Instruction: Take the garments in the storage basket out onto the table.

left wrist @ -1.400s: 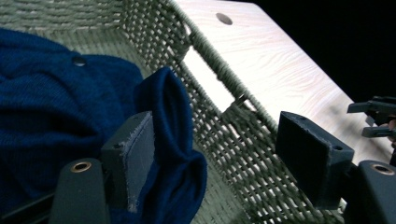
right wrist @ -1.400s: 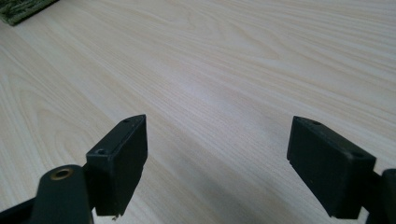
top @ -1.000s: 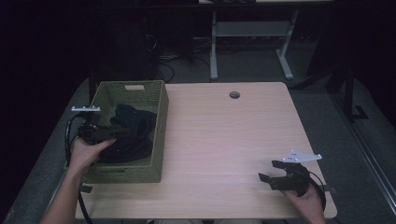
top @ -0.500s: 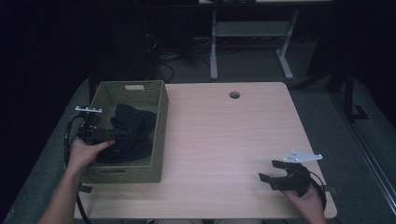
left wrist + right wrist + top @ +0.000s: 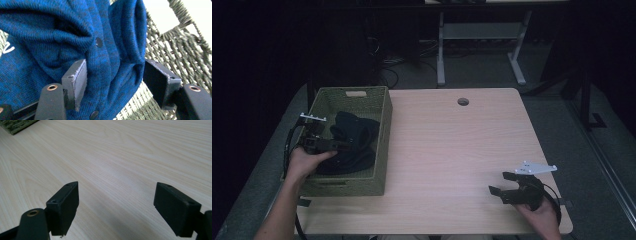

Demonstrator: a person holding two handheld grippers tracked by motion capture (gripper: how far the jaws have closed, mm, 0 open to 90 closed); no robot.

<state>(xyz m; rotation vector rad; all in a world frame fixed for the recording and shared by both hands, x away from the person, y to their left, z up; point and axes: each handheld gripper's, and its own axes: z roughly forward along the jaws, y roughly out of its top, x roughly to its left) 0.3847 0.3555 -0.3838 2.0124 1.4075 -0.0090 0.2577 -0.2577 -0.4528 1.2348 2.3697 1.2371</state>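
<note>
Blue knit garment (image 5: 50,37) — bunched folds, dark snap buttons — in basket (image 5: 377,150).

In the high view, the garment (image 5: 352,142) lies dark in the basket (image 5: 382,130); its colour and folds cannot be told there. In the left gripper view, the picture's edges cut off the garment and the basket wall. The person's forearms are cut off at the bottom edge.

garment (image 5: 50,32): blue knit cloth, soft, matt; dark snap studs
basket (image 5: 379,107): green woven fibre, rough
table (image 5: 125,150): pale wood-grain top, smooth, slight sheen
gripper pads (image 5: 63,207): black plastic, matt
</note>
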